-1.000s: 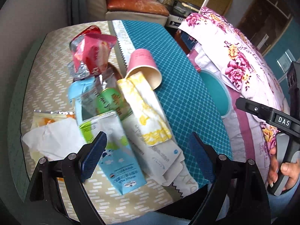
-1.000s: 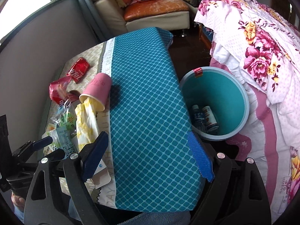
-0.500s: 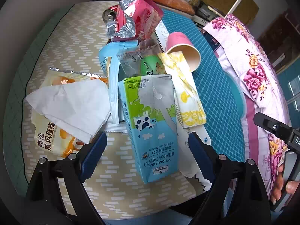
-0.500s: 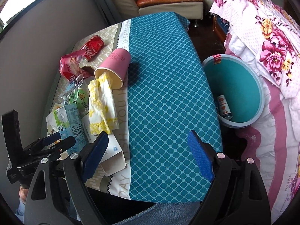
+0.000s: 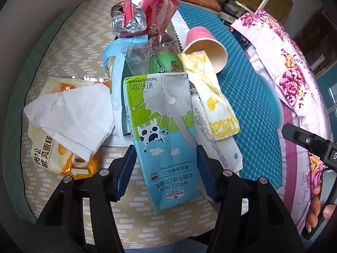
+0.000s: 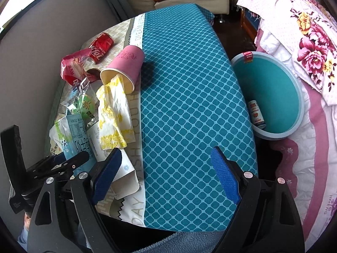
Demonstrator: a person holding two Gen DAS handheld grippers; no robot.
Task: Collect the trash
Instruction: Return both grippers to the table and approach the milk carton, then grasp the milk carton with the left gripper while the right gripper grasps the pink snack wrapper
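on the table (image 6: 189, 105), left tongs (image 5: 166, 164) clamp the milk carton (image 5: 164, 126), hiding wrappers; right tongs (image 6: 166, 175) gape empty

Milk carton (image 5: 166, 132), blue-green, flattened, lying amid wrappers; pink paper cup (image 5: 205, 46) on its side; red can (image 6: 101, 46) lying flat; teal bin (image 6: 271, 97) beside table.

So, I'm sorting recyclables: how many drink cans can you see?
2. A red cola can lies on the table beyond the pink cup; a white can lies inside the teal bin. The table edge hides part of the bin, so more may be inside.
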